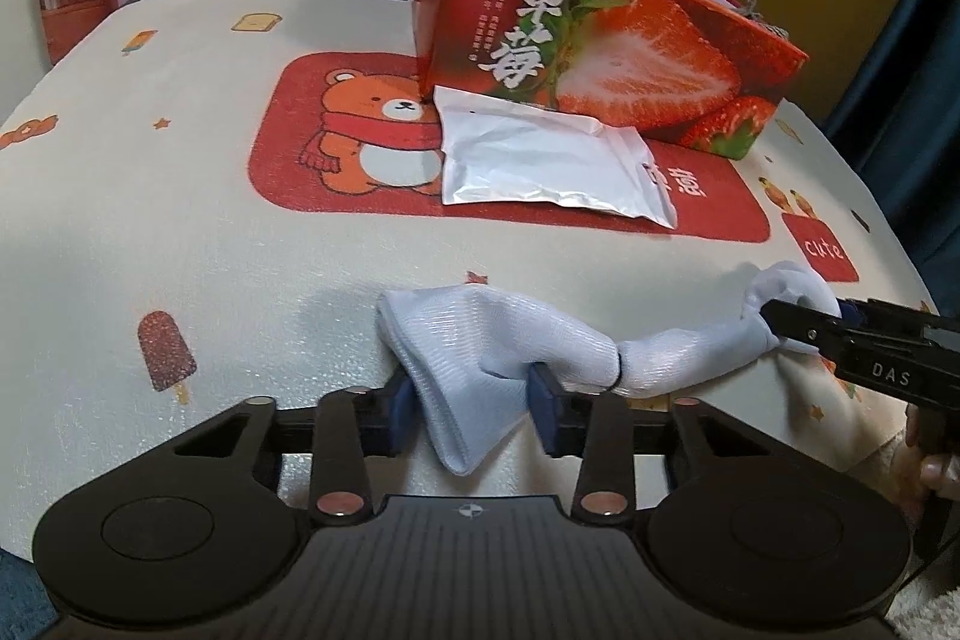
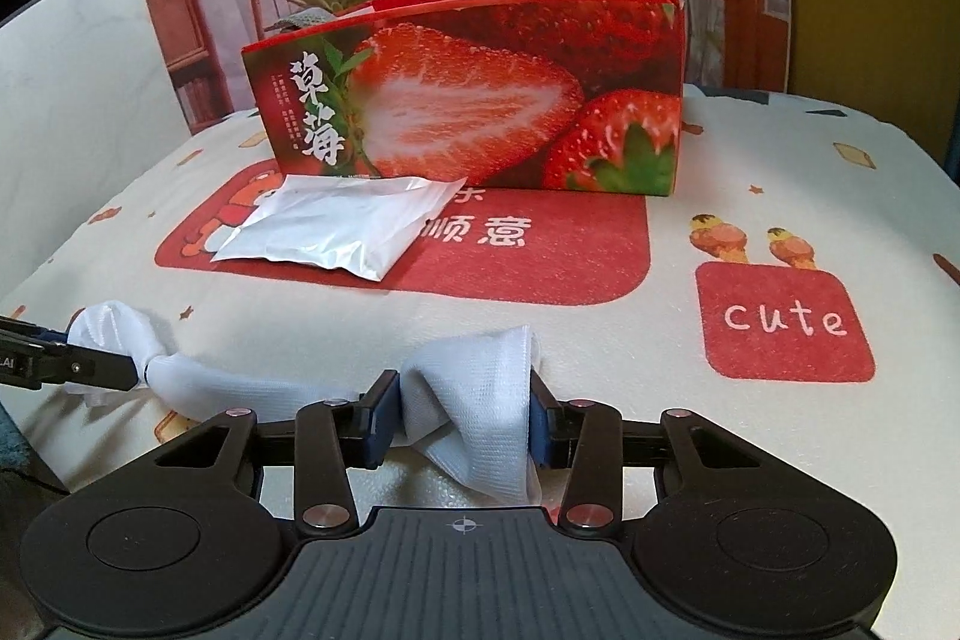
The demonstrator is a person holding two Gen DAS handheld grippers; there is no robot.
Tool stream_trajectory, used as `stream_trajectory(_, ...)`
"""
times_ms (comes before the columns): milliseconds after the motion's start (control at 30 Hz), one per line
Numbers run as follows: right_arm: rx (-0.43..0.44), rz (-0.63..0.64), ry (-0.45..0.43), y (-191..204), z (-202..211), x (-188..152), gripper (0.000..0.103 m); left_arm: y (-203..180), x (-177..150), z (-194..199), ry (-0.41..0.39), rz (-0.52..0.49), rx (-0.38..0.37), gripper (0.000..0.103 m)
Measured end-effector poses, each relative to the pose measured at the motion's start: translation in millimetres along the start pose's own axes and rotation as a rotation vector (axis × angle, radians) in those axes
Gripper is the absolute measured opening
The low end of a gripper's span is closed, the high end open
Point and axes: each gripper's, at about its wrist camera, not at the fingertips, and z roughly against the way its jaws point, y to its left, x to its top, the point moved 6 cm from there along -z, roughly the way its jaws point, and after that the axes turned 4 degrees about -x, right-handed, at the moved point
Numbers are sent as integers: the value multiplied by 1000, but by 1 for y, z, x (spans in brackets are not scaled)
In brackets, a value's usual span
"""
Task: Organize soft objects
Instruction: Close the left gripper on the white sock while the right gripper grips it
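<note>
While the bench [image 2: 750, 148] carries the strawberry box [image 2: 474, 94] at the back, with a silver pouch [image 2: 336, 232] lying flat just in front of it, the step in hand looks like a two-ended pickup of the white cloth [image 2: 480, 400]. It lies stretched along the near edge, cinched by a dark band partway along (a sleeve or sock, I cannot tell which). The right claw [image 2: 462, 424] is clamped on one bunched end, its blue pads pressing the fabric from both sides; the left claw [image 1: 474, 400] is clamped on the other end likewise. To do this well, I judge both ends should lift together and level, keeping slight tension so the middle does not drag, then clear the pouch before heading for the box opening. A loose fold could slip free.
</note>
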Motion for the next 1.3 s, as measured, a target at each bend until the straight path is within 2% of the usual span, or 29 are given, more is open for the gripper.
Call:
stream_trajectory(67,2,-3,-1,0,-1,0,39,2,1,-1,2,18,-14,20)
stream_trajectory(267,9,-10,0,-1,-3,0,39,6,2,-2,-4,50,-11,12)
stream_trajectory(433,23,-33,13,-3,-4,4,38,13,7,2,-29,88,9,10)
stream_trajectory(633,91,-124,24,-11,1,12,39,15,13,12,-76,92,22,10)
stream_trajectory(1133,118,-105,42,-3,1,11,39,32,7,3,-48,180,54,10)
stream_trajectory(1300,124,-100,32,-1,3,12,36,28,9,5,-57,171,56,10)
